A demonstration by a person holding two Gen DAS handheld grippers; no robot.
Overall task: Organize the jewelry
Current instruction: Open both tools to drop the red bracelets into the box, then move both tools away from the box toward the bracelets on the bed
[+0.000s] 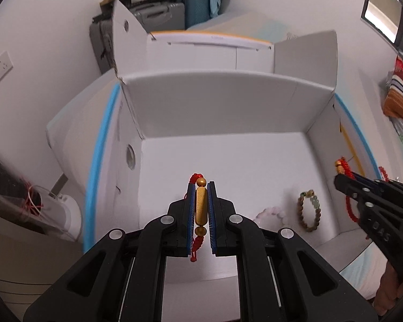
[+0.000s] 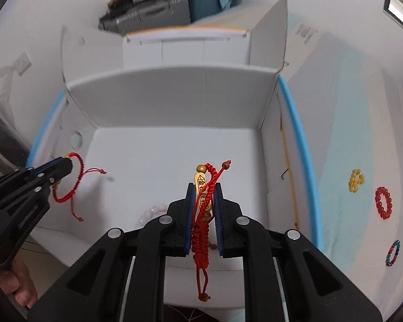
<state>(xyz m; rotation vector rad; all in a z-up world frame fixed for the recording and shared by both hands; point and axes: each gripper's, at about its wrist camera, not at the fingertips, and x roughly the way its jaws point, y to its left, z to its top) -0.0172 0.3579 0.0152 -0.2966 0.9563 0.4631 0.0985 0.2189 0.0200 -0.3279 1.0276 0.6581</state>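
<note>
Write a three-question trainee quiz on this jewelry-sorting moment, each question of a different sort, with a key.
1. True or false: the left tool is open and holds nothing.
2. Multiple choice: which piece lies outside the white box, on the light blue cloth? A) red bead bracelet B) wooden bead bracelet C) pink bead bracelet
3. Fill in: each tool is shut on a red cord bracelet with a ____ bar charm.

Key
1. False: it is shut on a red cord bracelet.
2. A; B and C lie on the box floor.
3. Gold; the right tool grips its own bracelet over the box.
</note>
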